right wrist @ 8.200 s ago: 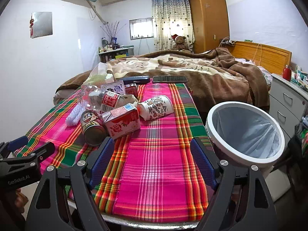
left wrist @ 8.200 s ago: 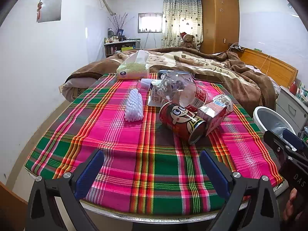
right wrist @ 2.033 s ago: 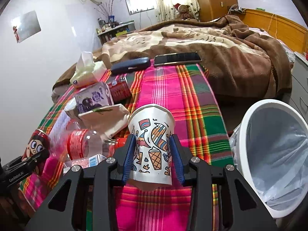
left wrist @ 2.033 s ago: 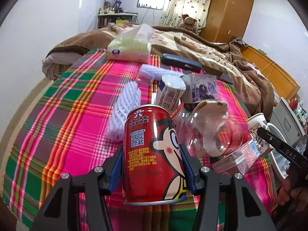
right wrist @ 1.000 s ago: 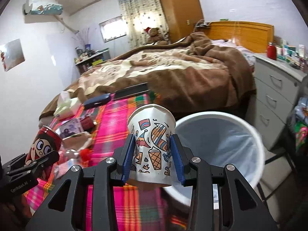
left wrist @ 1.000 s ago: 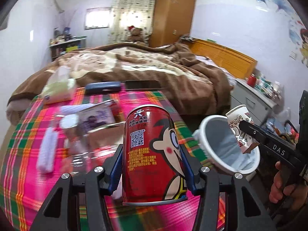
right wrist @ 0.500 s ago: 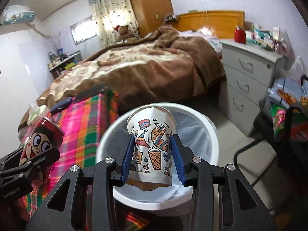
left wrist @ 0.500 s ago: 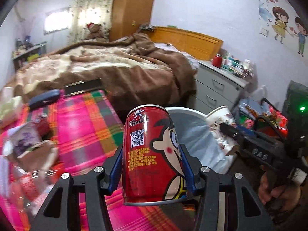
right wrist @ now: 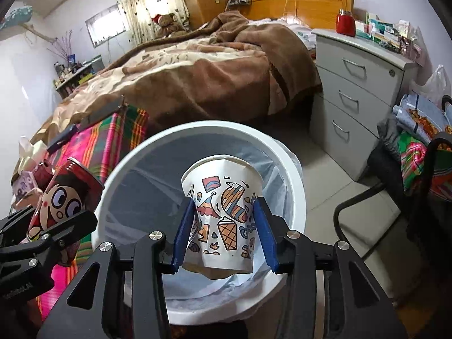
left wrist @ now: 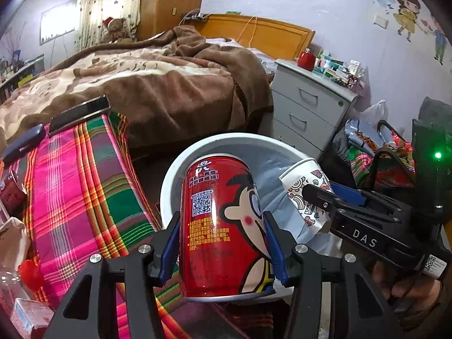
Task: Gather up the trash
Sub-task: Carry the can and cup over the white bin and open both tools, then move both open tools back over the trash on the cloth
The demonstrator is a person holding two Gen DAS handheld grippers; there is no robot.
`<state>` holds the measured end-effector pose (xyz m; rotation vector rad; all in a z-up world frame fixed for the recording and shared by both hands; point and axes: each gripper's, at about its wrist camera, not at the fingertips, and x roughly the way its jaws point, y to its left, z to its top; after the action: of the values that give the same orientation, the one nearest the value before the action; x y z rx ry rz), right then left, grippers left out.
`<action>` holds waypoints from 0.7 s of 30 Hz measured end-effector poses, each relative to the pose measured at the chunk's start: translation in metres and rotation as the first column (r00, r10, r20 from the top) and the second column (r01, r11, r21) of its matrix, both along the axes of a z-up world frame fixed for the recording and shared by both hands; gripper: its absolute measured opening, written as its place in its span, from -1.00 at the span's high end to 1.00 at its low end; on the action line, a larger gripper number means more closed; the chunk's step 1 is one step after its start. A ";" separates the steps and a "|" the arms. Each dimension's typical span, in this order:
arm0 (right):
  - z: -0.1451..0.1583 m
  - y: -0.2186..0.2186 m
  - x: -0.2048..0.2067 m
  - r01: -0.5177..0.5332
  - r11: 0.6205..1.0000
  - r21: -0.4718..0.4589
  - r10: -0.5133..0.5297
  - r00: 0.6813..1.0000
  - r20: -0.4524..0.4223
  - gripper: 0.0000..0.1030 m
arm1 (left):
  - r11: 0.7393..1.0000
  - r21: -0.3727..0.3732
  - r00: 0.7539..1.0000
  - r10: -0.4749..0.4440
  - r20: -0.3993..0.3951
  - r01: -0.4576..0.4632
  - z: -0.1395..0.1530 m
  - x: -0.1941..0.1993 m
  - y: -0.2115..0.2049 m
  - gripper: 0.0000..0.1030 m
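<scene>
My left gripper [left wrist: 220, 243] is shut on a red cartoon can [left wrist: 223, 226], held upright over the near rim of the white trash bin [left wrist: 175, 175]. The can also shows in the right wrist view [right wrist: 62, 197], at the bin's left edge. My right gripper [right wrist: 224, 228] is shut on a patterned paper cup [right wrist: 223, 206], held above the open bin [right wrist: 293, 175], which has a clear liner. The cup also shows in the left wrist view [left wrist: 305, 192], over the bin's right side.
The plaid-covered table [left wrist: 84, 186] lies left of the bin with a small red can [left wrist: 11, 192], a carton [left wrist: 28, 313], a phone [left wrist: 79, 115] and other trash. A bed [right wrist: 197, 76], grey drawers [right wrist: 358, 84] and a chair with clothes [right wrist: 418, 152] surround the bin.
Both grippers moved further right from the table and now hold the can and the cup over the bin opening. Both grips are unchanged.
</scene>
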<state>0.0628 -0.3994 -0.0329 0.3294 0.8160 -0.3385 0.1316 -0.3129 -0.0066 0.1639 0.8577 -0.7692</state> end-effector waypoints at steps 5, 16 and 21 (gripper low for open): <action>0.000 -0.001 -0.001 -0.001 1.000 -0.012 0.001 1.000 -0.007 -0.06 | 1.000 -0.003 1.000 0.016 -0.009 -0.016 -0.004 0.010 -0.001 -0.26; 0.005 0.009 -0.009 0.010 1.000 -0.002 -0.010 1.000 0.024 -0.23 | 0.997 -0.039 0.998 0.061 0.015 -0.061 0.008 0.005 0.029 -0.32; 0.014 0.021 -0.012 -0.003 1.000 -0.003 0.003 0.998 0.056 -0.23 | 0.995 -0.041 0.995 0.098 0.029 -0.096 0.013 -0.002 0.052 -0.32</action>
<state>0.0512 -0.3784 -0.0186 0.3334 0.7605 -0.3264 0.1294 -0.2611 0.0062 0.0985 0.8146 -0.6904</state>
